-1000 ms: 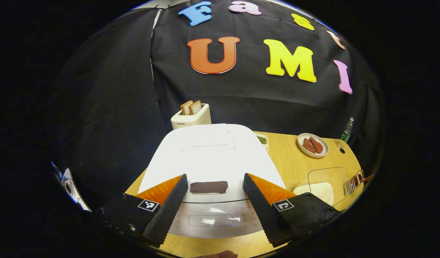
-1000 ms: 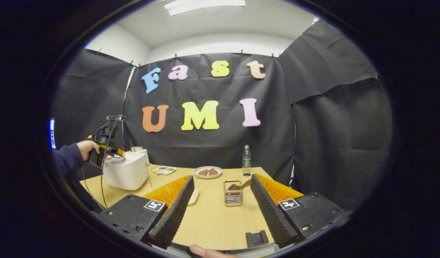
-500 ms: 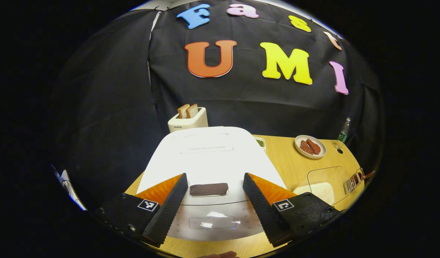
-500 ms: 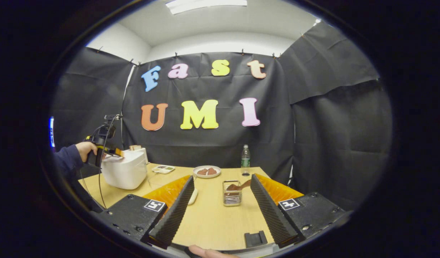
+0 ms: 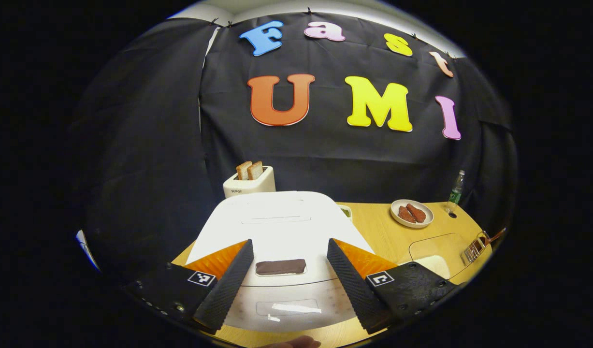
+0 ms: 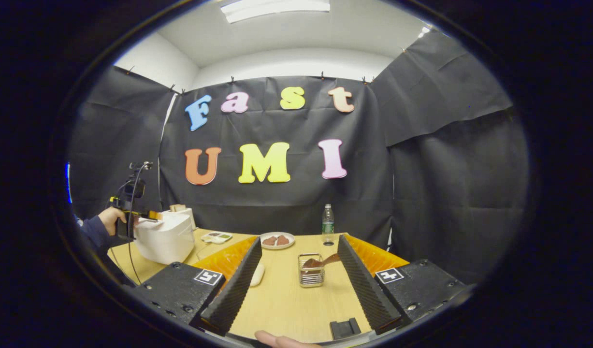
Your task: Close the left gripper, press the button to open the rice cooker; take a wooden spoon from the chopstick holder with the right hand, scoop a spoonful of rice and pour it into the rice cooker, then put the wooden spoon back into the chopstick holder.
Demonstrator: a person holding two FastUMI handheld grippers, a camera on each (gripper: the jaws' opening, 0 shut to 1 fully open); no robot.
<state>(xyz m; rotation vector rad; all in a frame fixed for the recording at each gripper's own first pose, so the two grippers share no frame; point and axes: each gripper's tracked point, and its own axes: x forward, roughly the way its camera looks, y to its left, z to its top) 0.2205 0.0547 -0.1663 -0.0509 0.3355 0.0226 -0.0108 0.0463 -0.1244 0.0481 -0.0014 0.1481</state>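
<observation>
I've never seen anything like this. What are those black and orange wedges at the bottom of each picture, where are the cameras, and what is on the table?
The wedges are the two fingers of hand-held grippers; a person carries one in each hand, and a camera rides on each.

In the left gripper view, the left gripper is open above a white rice cooker, its dark button between the fingers. Behind stands a toaster.

In the right gripper view, the right gripper is open and holds nothing. Ahead on the wooden table is a wire chopstick holder with a wooden spoon, a plate and a bottle. Far left, a hand holds the other gripper at the cooker.
</observation>
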